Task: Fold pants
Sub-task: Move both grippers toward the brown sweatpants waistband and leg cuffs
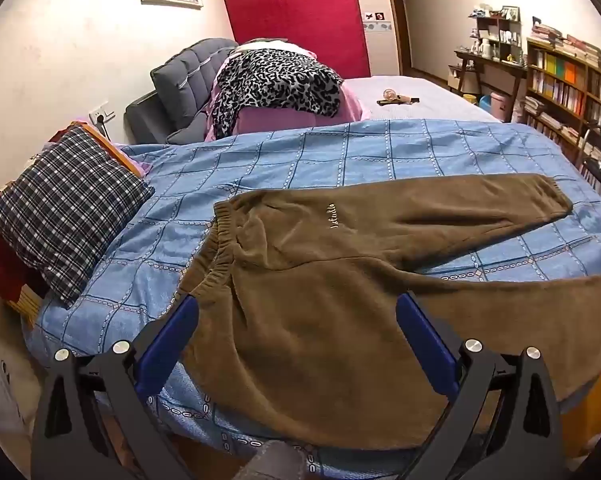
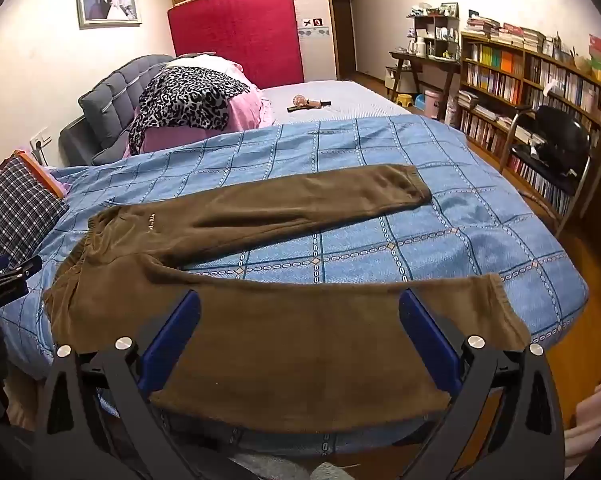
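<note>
Nearest the lens, left gripper [image 1: 298, 314]: blue pads spread wide, nothing between them, held over the seat of the brown pants [image 1: 340, 300] just below the waistband. Likewise the right gripper [image 2: 300, 312]: pads wide apart and holding nothing, poised above the near leg of the pants [image 2: 300, 340].

Pants spread flat on the blue checked bedspread [image 1: 380, 152], elastic waistband to the left, legs splayed to the right in a V, near leg along the bed's near edge, far leg angled farther away, cuff well apart from the near one. Small pale lettering on the far leg near the hip.

Plaid pillow [image 1: 68, 208] at far left, beside the waistband but apart from it. Leopard-print cloth [image 2: 188, 96] heaped on pink bedding farther back. Bookshelf [image 2: 532, 92] along the right wall.
</note>
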### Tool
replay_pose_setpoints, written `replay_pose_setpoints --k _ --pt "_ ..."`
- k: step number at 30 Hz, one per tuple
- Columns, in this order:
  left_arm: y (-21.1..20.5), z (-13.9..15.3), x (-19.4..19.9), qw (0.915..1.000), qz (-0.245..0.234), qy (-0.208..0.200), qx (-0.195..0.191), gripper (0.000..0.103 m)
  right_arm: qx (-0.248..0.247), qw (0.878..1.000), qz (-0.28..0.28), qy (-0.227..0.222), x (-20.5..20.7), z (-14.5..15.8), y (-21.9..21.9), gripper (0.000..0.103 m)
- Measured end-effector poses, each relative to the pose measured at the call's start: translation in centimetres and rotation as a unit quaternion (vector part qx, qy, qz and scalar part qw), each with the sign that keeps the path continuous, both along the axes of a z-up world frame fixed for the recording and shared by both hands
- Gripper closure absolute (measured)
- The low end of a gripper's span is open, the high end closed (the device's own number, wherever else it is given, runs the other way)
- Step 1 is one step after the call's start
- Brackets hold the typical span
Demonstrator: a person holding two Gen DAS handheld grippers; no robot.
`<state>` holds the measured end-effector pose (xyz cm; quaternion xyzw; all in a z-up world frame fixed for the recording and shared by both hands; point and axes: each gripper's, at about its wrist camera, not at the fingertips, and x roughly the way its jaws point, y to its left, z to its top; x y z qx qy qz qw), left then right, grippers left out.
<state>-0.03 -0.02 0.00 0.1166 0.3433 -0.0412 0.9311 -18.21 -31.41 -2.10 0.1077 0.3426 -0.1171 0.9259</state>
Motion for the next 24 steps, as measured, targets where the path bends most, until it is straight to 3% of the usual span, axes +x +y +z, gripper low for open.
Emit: replay_pose_setpoints --k 4,11,24 --pt "0.3 -0.2 0.1 0.9999 0.000 0.010 -0.005 0.005 -0.009 1.000 0.001 0.002 0.2 0.2 0.1 0.003" --pt "0.5 -1.4 1.9 0.9992 0.015 0.036 0.007 0.005 -0.007 1.000 -0.007 0.004 -0.7 -2.8 0.1 0.003" --pt "0.4 -3.3 2.6 0.9982 0.019 0.055 0.015 0.005 0.015 0.999 -0.015 0.037 1.7 -3.1 -1.4 0.003"
